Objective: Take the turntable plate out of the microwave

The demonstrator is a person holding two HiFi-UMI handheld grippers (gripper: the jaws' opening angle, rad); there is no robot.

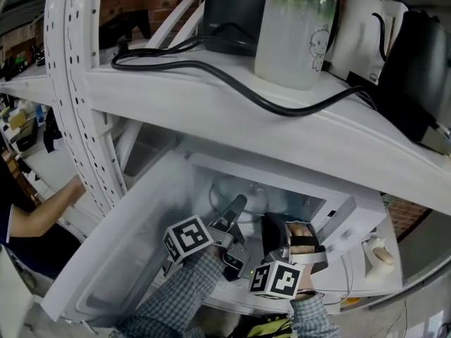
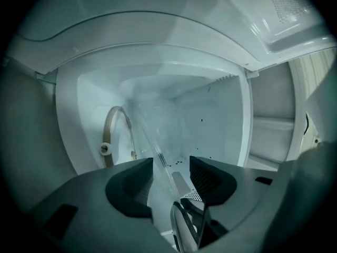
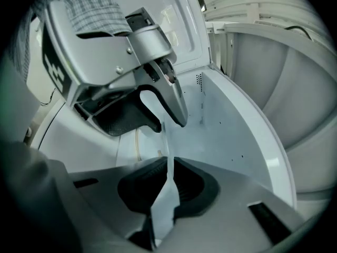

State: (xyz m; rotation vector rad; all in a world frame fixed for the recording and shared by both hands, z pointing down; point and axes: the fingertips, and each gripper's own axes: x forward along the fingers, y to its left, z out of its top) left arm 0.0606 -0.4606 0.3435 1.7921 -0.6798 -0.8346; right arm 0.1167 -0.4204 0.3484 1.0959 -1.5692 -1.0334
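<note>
The clear glass turntable plate (image 1: 242, 189) stands tilted on edge in the open white microwave (image 1: 211, 171). My right gripper (image 1: 273, 225) is shut on the plate's near rim; in the right gripper view the thin glass (image 3: 163, 204) is pinched between its pads (image 3: 168, 165). My left gripper (image 1: 236, 206) is just to its left, open, with its jaws either side of the same rim (image 3: 167, 123) and not pressing on it. In the left gripper view the plate (image 2: 152, 141) runs edge-on between the spread jaws (image 2: 171, 165). The tan roller ring (image 2: 117, 133) shows behind it.
The microwave door (image 1: 134, 259) hangs open to the left. A white shelf (image 1: 211, 97) sits close above with a black cable (image 1: 232, 83), a clear jug (image 1: 292, 30) and a kettle (image 1: 412, 69). A person's arm (image 1: 42, 210) is at the far left.
</note>
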